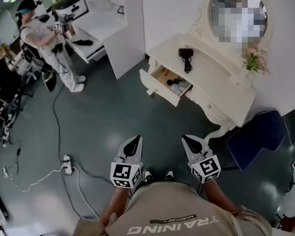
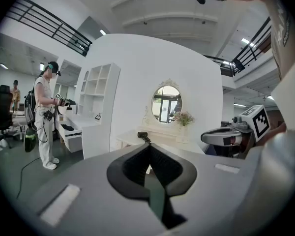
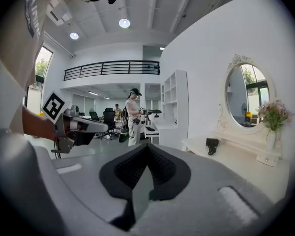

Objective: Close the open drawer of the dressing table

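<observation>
The open drawer [image 1: 160, 88] juts from the left end of the white dressing table [image 1: 212, 68], pulled well out toward the floor. A few small dark items lie inside; they may be bottles, but they are too small to tell. On the table top above the drawer rests a black hair dryer [image 1: 186, 56], and farther along the top are the oval mirror [image 1: 238, 14] and a vase of flowers [image 1: 254, 61]. Both tools are held well short of the table, over the grey floor by the person's feet. The left gripper [image 1: 137, 138] has its jaws pressed together with nothing between them, and the right gripper [image 1: 185, 138] is likewise closed and empty. I judge this to be the approach step, with no contact made. The next move calls for stepping up to the table, setting a closed gripper flat against the drawer's front panel and pushing it squarely in, so it does not skew.
</observation>
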Tool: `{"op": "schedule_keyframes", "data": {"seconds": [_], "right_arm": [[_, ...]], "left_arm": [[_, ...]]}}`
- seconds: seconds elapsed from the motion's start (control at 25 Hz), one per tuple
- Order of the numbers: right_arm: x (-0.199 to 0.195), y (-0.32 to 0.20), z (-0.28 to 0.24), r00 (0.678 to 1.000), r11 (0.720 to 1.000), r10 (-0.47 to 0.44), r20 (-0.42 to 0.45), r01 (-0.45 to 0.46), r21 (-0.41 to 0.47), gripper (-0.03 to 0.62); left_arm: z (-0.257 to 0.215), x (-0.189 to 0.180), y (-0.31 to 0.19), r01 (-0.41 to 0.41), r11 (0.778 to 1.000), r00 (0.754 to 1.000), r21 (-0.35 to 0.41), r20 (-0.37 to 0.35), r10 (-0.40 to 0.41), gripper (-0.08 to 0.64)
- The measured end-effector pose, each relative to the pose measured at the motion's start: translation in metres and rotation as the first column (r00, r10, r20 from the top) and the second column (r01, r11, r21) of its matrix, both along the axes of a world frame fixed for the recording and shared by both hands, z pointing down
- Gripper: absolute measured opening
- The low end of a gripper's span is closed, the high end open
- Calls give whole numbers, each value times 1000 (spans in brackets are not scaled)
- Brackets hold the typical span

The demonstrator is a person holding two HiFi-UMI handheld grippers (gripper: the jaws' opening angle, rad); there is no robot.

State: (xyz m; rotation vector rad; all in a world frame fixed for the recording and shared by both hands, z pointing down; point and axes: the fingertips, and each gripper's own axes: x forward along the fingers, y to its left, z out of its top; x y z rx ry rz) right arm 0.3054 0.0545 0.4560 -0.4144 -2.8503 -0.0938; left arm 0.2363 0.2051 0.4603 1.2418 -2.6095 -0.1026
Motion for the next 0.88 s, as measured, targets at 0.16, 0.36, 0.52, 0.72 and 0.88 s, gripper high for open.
{"op": "schedule_keyframes", "data": {"seconds": [0.16,0.36,0.52,0.72,0.88], "right_arm": [[-9,12,4,1000,1000,-17,-4,17,-1,2],[-18,19,1,1000,1000,-6,5,6,-7,2],[-30,25,2,1000,1000,17,6,-17,-1,2],[-50,43,7,1000,1000,16,8,-16,-20,2],[-60,56,9,1000,1000,17,4,-17,-19,2]], "left_arm": [[-1,-9,8,20,1000,1000,7,12,-20,18],[5,-10,18,14,1000,1000,8,1,-14,18],[9,-17,35,32,999,999,16,-15,-32,18],[19,-33,56,49,999,999,16,-21,-49,18],[28,-46,67,61,998,997,12,-37,-60,18]]}}
